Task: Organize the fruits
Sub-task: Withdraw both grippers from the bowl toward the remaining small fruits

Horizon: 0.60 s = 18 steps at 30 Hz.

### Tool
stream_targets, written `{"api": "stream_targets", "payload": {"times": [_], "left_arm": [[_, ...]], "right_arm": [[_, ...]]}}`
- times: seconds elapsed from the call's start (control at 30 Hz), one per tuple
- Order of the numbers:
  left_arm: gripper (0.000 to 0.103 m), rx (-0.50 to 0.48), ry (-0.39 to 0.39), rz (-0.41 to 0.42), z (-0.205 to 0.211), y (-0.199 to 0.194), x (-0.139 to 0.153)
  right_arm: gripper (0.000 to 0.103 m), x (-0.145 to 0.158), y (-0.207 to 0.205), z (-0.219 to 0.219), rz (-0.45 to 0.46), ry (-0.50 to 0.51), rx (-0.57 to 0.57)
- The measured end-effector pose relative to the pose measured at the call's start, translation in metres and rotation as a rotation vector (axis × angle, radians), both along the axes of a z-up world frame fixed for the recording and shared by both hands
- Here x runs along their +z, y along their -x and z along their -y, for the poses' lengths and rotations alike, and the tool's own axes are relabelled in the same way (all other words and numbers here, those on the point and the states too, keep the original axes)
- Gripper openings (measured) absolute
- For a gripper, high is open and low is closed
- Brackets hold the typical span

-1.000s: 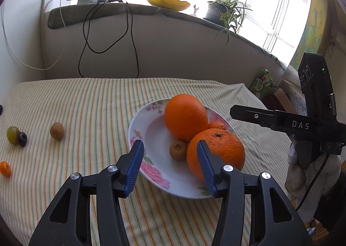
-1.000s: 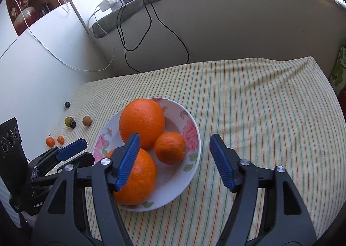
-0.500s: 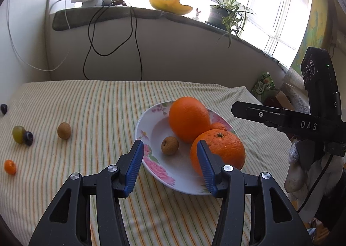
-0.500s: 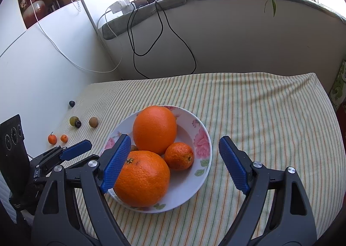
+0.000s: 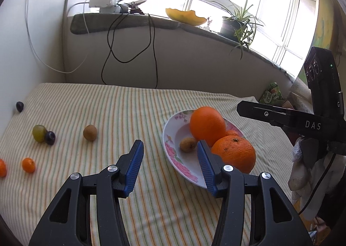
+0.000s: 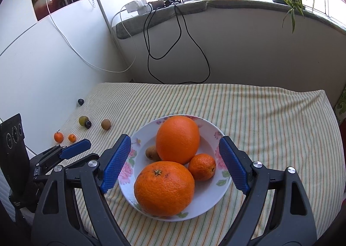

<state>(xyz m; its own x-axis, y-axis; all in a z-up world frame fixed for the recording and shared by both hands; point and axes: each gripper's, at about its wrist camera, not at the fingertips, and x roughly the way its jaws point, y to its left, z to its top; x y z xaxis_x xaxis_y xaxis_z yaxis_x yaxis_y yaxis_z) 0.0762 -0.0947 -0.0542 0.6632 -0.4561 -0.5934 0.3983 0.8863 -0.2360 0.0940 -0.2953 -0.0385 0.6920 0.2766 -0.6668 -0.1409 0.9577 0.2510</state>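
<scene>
A flowered white plate point(image 6: 213, 130) on the striped cloth holds two big oranges point(image 6: 177, 139) point(image 6: 164, 188), a small mandarin point(image 6: 202, 167) and a small brown fruit point(image 6: 152, 152). My right gripper point(image 6: 174, 146) hovers above the plate, open wide, touching nothing. My left gripper point(image 5: 169, 148) is open and empty over the cloth at the plate's point(image 5: 173, 138) left rim. Loose on the cloth to the left lie a brown fruit point(image 5: 90, 132), a green grape point(image 5: 39, 133), two dark grapes point(image 5: 50, 138) point(image 5: 20, 106) and two tiny orange fruits point(image 5: 28, 165).
A wall and a windowsill point(image 6: 164, 14) with hanging cables point(image 6: 151, 51), a yellow bowl and a potted plant back the table. A white panel point(image 6: 43, 62) borders the table's left side. The right gripper's black body point(image 5: 281, 118) juts in over the plate's right side.
The right jaws have spread wider and drawn back, so the whole plate now shows between them. The left gripper has shifted left, off the plate; more loose fruits show.
</scene>
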Motion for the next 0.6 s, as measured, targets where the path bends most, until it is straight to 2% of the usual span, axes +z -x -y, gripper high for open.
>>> {"api": "stream_targets", "payload": {"times": [0.3,0.6], "left_arm": [[0.050,0.087,0.001,0.004,-0.039,-0.003,0.001],[0.050,0.195,-0.002,-0.005,-0.091,-0.004,-0.006]], "right_arm": [[0.086,0.014,-0.014,-0.036,0.024,0.024,0.079],[0.086,0.019,-0.029,-0.089,0.032,0.055,0.172]]}}
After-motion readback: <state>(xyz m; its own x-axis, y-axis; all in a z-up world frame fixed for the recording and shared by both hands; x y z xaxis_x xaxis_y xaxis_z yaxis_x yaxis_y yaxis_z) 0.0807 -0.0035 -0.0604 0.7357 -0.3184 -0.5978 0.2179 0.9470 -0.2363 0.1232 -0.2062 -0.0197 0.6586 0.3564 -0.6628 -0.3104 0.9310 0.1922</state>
